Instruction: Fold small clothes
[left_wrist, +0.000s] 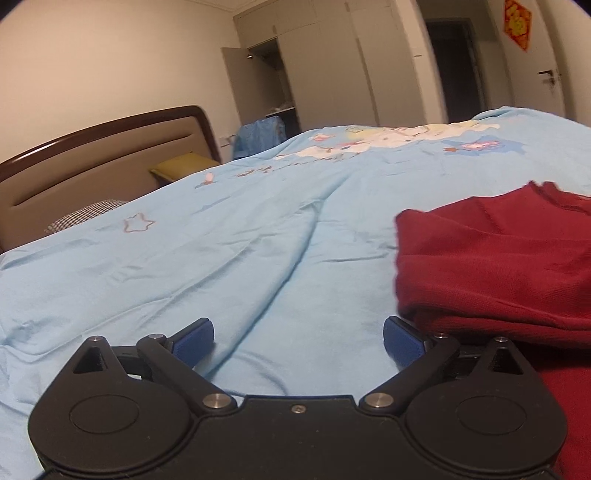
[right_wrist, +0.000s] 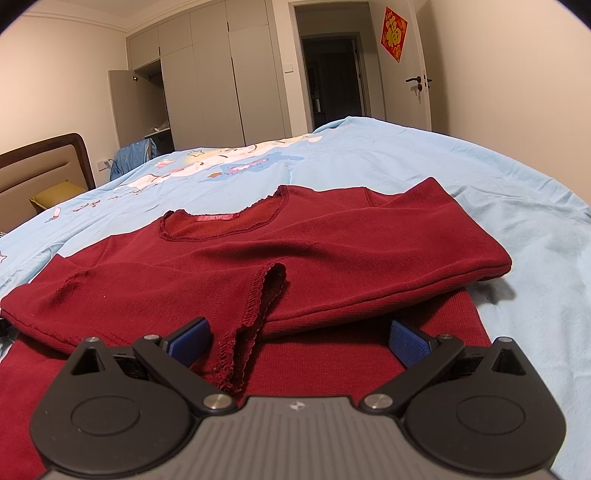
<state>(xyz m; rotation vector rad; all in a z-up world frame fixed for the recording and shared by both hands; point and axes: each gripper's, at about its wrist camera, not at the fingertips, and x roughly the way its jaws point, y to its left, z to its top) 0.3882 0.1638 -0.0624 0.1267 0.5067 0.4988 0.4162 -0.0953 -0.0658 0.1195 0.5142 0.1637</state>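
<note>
The left gripper (left_wrist: 298, 341) is being shown as a black body with round discs, silver screws and blue ribbed pads (left_wrist: 194, 339). The right gripper (right_wrist: 298, 341) is being seen alike, with a grey ridged plate (right_wrist: 295, 428).

Light blue cartoon-print duvet (right_wrist: 424, 166) across bed. Brown padded headboard (left_wrist: 99, 162) at left, yellow pillow (left_wrist: 181, 166) and checked pillow (left_wrist: 86, 216) beside it. Grey wardrobe (right_wrist: 218, 85) behind, one door ajar. Red decoration (right_wrist: 394, 34) above door handle (right_wrist: 415, 79).
</note>
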